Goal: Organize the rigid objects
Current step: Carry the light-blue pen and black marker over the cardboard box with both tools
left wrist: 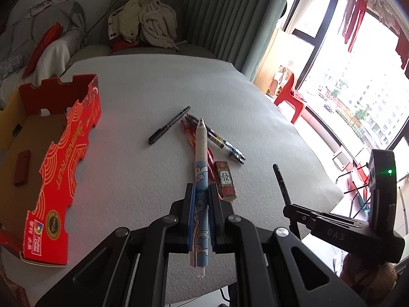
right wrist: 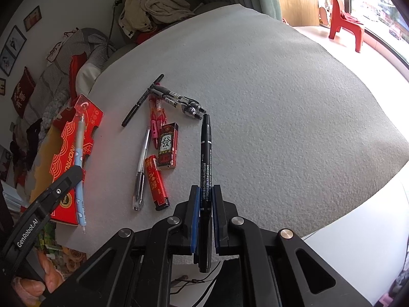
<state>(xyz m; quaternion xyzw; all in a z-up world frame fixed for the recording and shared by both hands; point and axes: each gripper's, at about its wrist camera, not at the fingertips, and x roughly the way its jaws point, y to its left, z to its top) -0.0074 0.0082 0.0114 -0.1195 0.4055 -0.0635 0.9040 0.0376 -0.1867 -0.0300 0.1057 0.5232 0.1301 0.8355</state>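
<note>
Pens [right wrist: 163, 107] and a small box [right wrist: 167, 145] are lying on the table [right wrist: 281, 102], right of the cardboard tray [left wrist: 64, 153].

The table [left wrist: 153, 81] wears a rough, matt grey-white felt-like cover. At left, the red box [left wrist: 64, 158] is printed cardboard, faintly glossy. The pens [right wrist: 176, 99] look like smooth, shiny plastic; the fingers [left wrist: 190, 204] matt black plastic.

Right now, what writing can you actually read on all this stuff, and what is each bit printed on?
"發": small red box on the table.
"NOFRUIT", start cut off: side of the red cardboard tray.
"GenRobot.AI": left gripper arm.
"DAS": right gripper body.
"ABE", partly hidden: blue bear pen between the left fingers.
Too small to read: black marker, red lighter, tray badges.
</note>
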